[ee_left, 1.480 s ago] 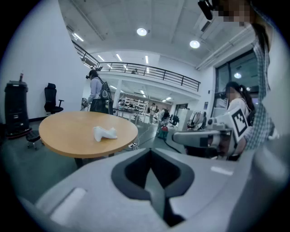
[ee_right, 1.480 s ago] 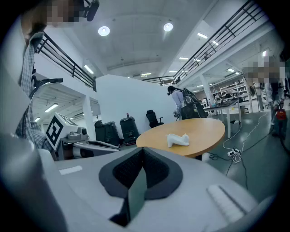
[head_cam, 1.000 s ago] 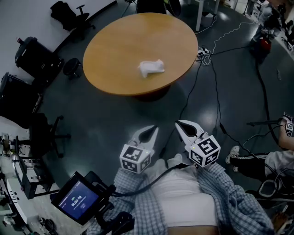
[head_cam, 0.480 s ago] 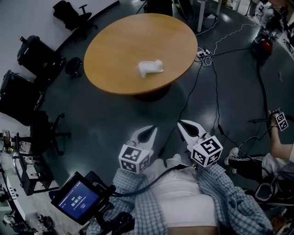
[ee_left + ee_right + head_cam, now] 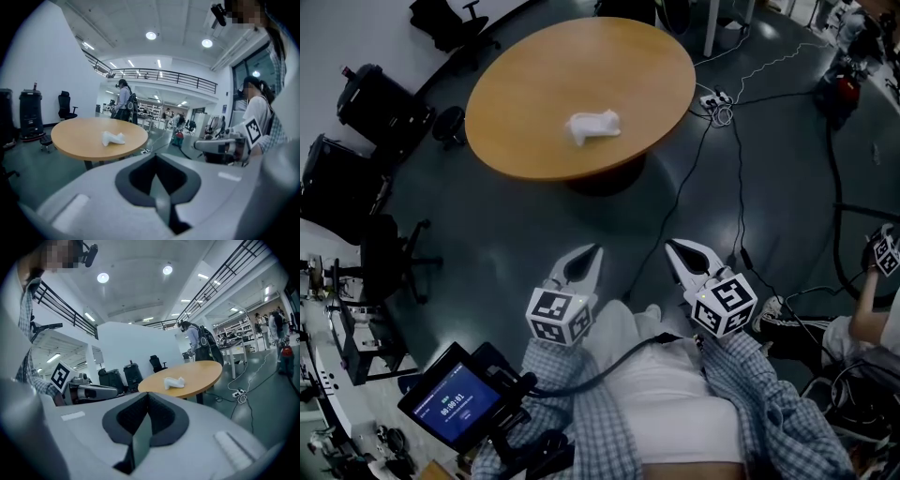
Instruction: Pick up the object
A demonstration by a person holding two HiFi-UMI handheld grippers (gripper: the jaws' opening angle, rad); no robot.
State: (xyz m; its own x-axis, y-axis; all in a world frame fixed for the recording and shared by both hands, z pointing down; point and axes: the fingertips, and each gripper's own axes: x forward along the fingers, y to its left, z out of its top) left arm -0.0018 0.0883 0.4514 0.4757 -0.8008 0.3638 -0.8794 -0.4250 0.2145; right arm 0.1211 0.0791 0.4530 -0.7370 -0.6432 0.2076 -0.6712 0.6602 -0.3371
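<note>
Two grippers are hanging low in front of the person in the head view, and neither is carrying anything. The left gripper [image 5: 586, 260] and the right gripper [image 5: 680, 251] are both pointing across bare floor toward the round wooden table [image 5: 525, 103]. The white object [image 5: 592, 125] is lying near the middle of the tabletop, well apart from both tools. Black cables [image 5: 705, 159] are trailing over the floor between the person and the table. I'm judging those a trip or snag risk on the walk in.

Left gripper view now: the jaws are pressing together along one seam, with nothing between them. The white object is sitting alone on the tabletop, far ahead. Another person [image 5: 123, 99] is standing beyond the table.

Right gripper view: same picture, pads fully together and gripping nothing. The object is showing as a small, lumpy white shape on the table.

My worry from here is that both tools are closed. If the person is reaching in without spreading the jaws first, the tips would be shoving the object across the smooth top rather than straddling it. It is also lying well in from the rim, so a long stretch could be spoiling the aim.
</note>
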